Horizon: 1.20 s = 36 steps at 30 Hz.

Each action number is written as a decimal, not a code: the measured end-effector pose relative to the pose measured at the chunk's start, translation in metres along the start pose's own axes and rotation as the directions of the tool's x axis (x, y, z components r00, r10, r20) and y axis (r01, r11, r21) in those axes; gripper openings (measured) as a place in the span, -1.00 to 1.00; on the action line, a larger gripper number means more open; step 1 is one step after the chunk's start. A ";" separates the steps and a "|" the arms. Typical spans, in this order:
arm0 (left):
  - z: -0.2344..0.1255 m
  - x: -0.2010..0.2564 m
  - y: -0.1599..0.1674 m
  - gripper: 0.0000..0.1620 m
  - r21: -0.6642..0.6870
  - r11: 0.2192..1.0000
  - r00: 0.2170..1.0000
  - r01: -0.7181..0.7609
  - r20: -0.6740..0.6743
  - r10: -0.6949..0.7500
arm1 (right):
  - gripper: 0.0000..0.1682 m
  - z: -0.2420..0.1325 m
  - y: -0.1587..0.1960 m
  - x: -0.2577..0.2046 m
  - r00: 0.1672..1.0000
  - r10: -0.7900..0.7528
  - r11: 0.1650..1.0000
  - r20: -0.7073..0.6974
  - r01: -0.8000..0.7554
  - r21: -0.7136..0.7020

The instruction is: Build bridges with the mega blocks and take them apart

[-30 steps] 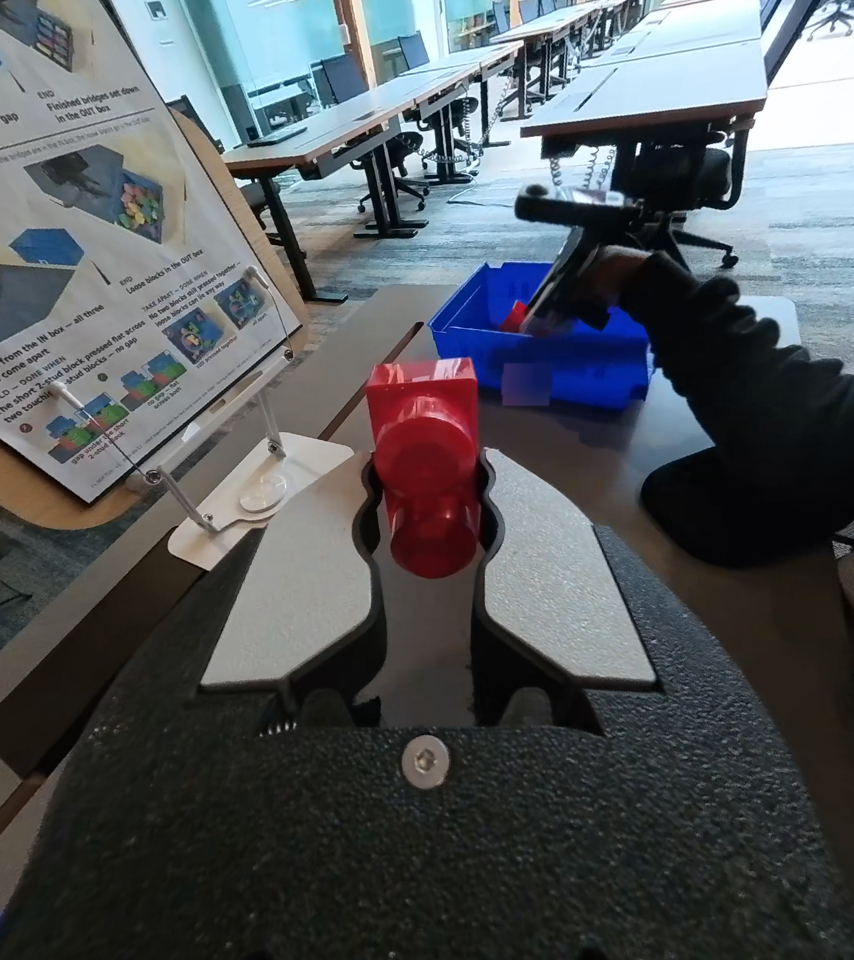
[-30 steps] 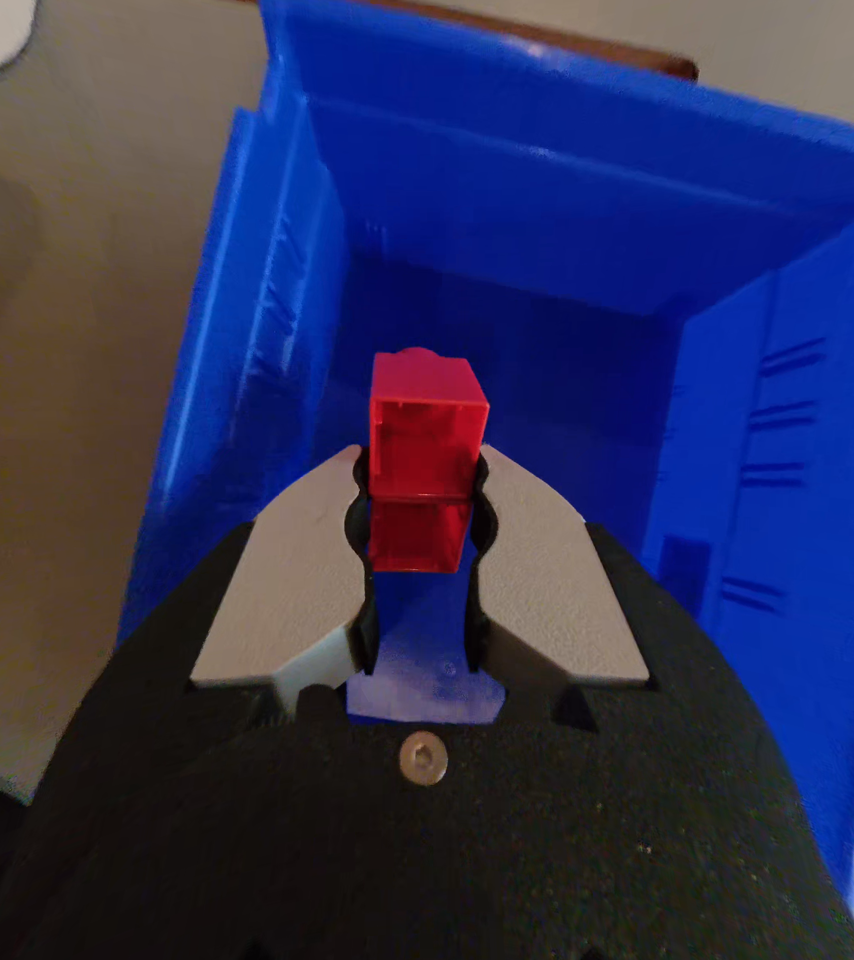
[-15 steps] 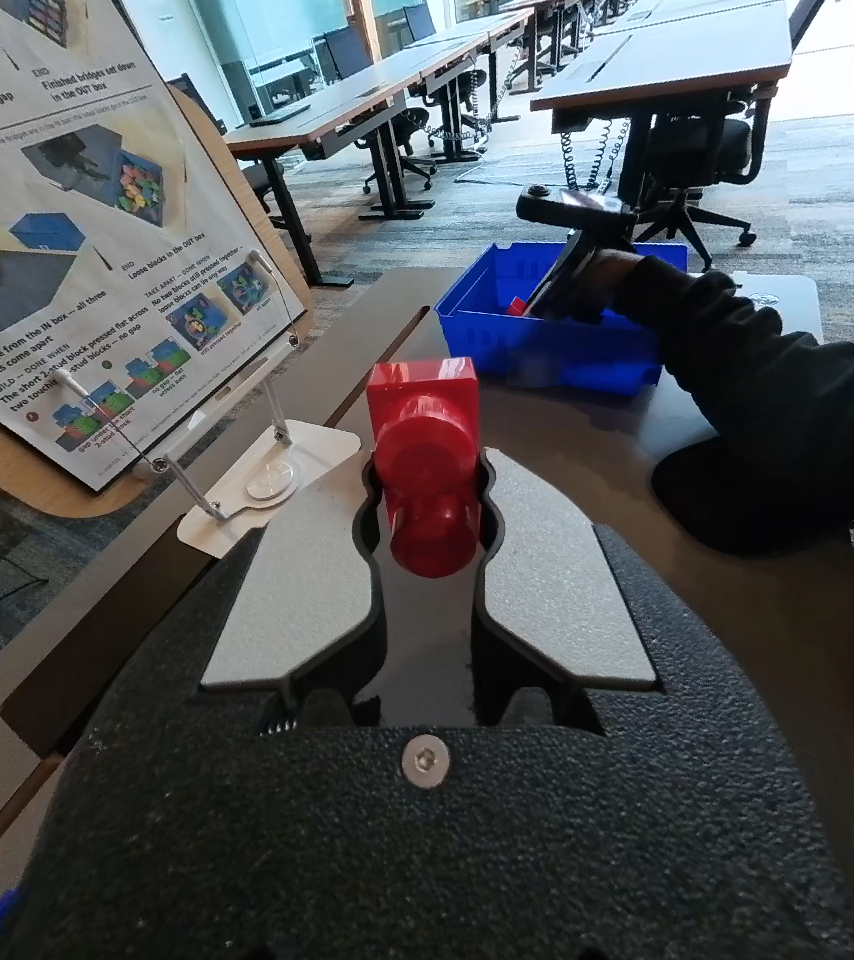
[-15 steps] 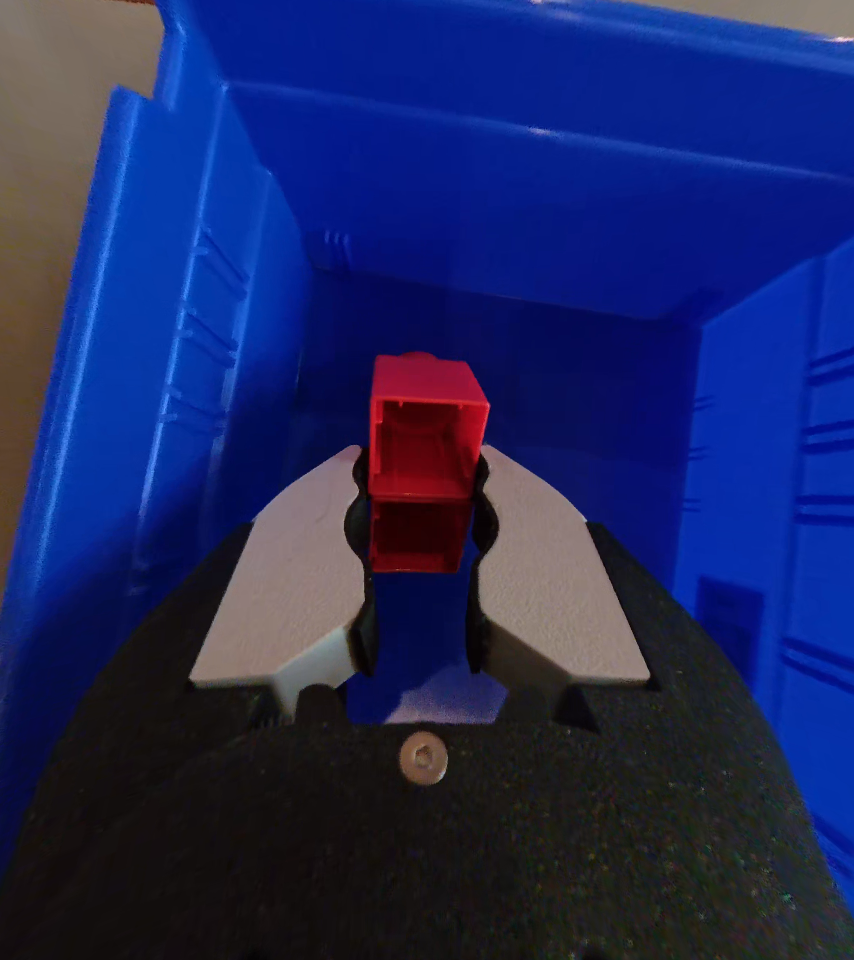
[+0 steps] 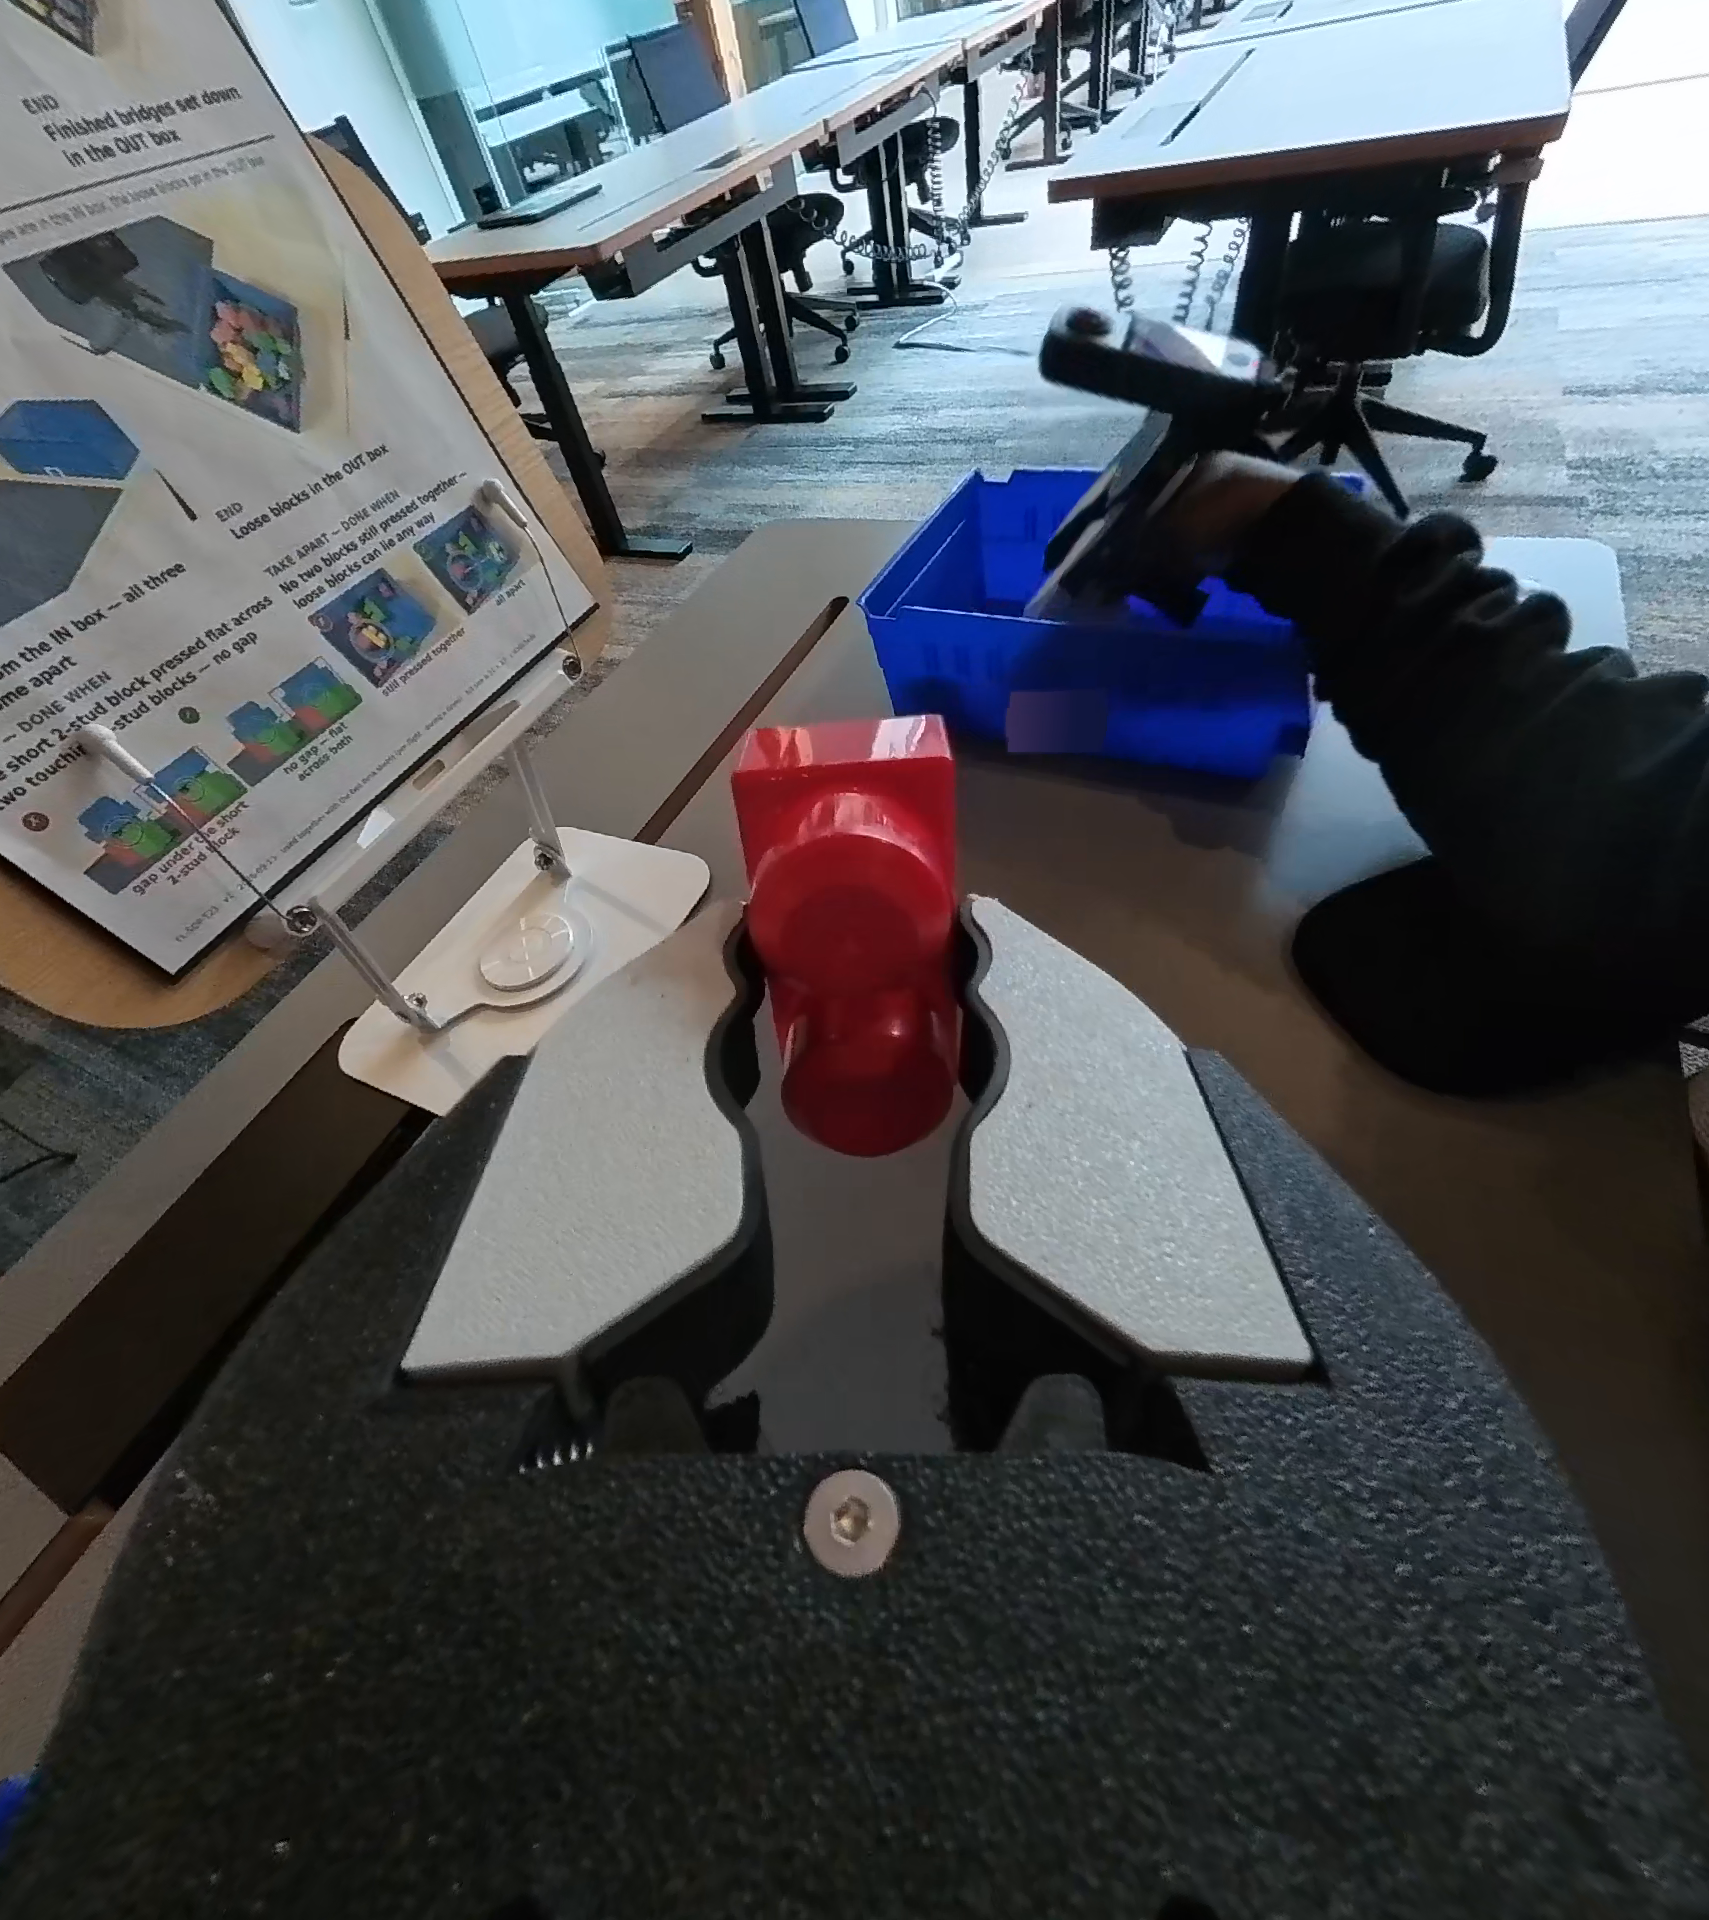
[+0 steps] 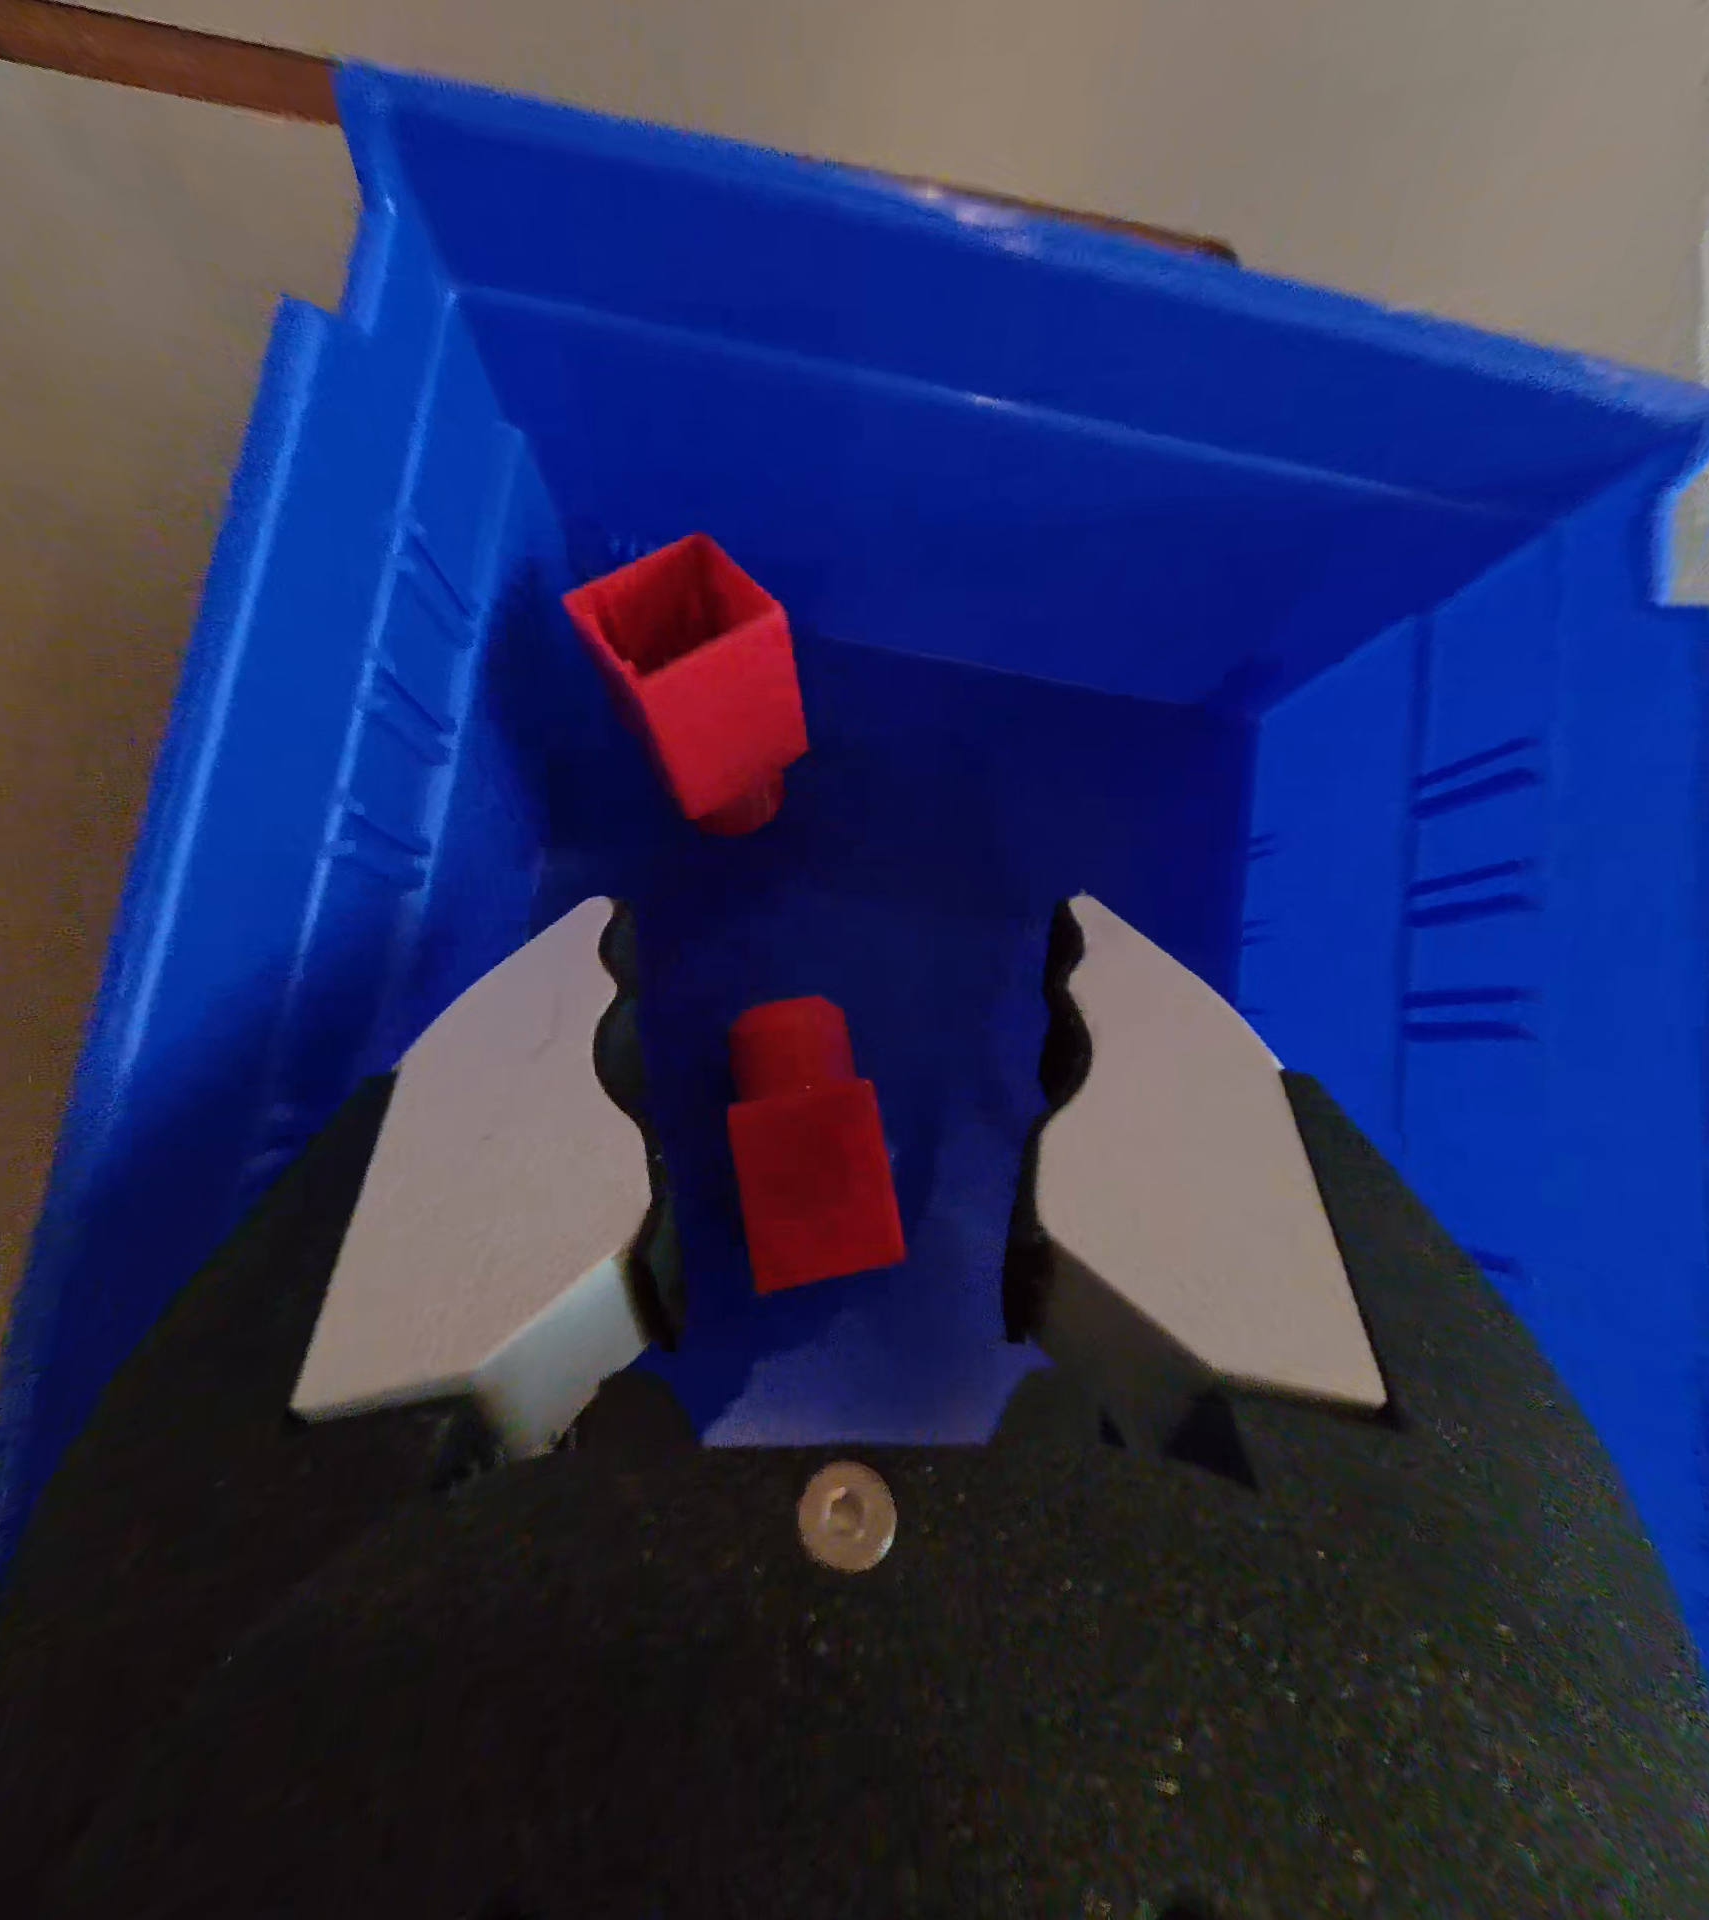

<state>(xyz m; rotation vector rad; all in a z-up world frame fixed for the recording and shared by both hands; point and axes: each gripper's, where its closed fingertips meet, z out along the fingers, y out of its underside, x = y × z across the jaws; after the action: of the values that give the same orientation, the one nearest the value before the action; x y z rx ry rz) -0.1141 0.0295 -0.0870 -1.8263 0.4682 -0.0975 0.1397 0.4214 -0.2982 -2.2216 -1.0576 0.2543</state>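
Right tool (image 6: 834,1122), fingers spread, hovers over the blue plastic bin (image 6: 1089,499) holding two loose red one-stud blocks (image 6: 814,1174). Left tool (image 5: 855,1029), clamped on a red block (image 5: 845,904), faces the bin across the counter (image 5: 1141,883).

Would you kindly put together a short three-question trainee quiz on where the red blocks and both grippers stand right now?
1. True or false: the right gripper stands open over the blue bin.
2. How many red blocks lie loose in the bin?
3. What is the left gripper shut on: A) red block, B) blue block, C) nothing?

Key: 1 true. 2 two: the far block and the near block. 3 A.
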 end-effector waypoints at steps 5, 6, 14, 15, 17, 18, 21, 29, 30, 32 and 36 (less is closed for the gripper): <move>0.003 0.001 0.002 -0.57 -0.009 1.000 1.000 0.001 -0.011 -0.001 | -0.10 -0.049 -0.034 -0.011 0.999 -0.047 0.988 -0.001 0.046 0.147; 0.003 0.002 0.002 -0.57 -0.011 1.000 1.000 0.000 -0.014 0.000 | -0.11 -0.062 -0.043 -0.017 0.998 -0.069 0.980 0.004 0.067 0.187; 0.011 0.013 0.003 -0.57 -0.035 0.999 0.998 -0.018 -0.062 0.016 | -0.16 -0.173 -0.101 -0.157 0.859 -0.446 0.787 0.250 0.242 0.568; 0.013 0.015 0.004 -0.57 -0.039 0.999 0.997 -0.023 -0.070 0.021 | -0.17 -0.185 -0.102 -0.179 0.816 -0.506 0.751 0.280 0.258 0.607; 0.016 0.021 0.004 -0.57 -0.046 0.998 0.995 -0.033 -0.094 0.029 | -0.18 -0.204 -0.102 -0.221 0.718 -0.612 0.688 0.332 0.276 0.671; 0.018 0.024 0.004 -0.57 -0.049 0.998 0.994 -0.038 -0.104 0.033 | -0.19 -0.214 -0.101 -0.242 0.665 -0.656 0.658 0.358 0.271 0.702; 0.027 0.035 0.007 -0.57 -0.076 0.995 0.988 -0.061 -0.150 0.049 | -0.20 -0.239 -0.091 -0.298 0.483 -0.760 0.589 0.435 0.232 0.774; 0.055 0.071 0.025 -0.56 -0.177 0.973 0.950 -0.146 -0.301 0.087 | -0.21 -0.251 -0.058 -0.368 0.204 -0.882 0.468 0.425 0.274 0.840; 0.058 0.075 0.027 -0.56 -0.188 0.970 0.944 -0.157 -0.318 0.091 | -0.23 -0.251 -0.056 -0.370 0.192 -0.887 0.460 0.421 0.278 0.843; 0.064 0.082 0.030 -0.56 -0.202 0.963 0.934 -0.176 -0.344 0.098 | -0.31 -0.248 -0.054 -0.373 0.177 -0.891 0.453 0.418 0.285 0.845; 0.068 0.089 0.032 -0.56 -0.209 0.958 0.923 -0.197 -0.369 0.109 | -0.41 -0.244 -0.048 -0.375 0.143 -0.896 0.443 0.420 0.307 0.842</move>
<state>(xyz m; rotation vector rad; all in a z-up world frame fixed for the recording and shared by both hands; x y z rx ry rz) -0.0207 0.0513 -0.1535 -2.0107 0.9120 -0.2756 -0.0305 0.0461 -0.1186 -0.7007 -2.0428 1.2117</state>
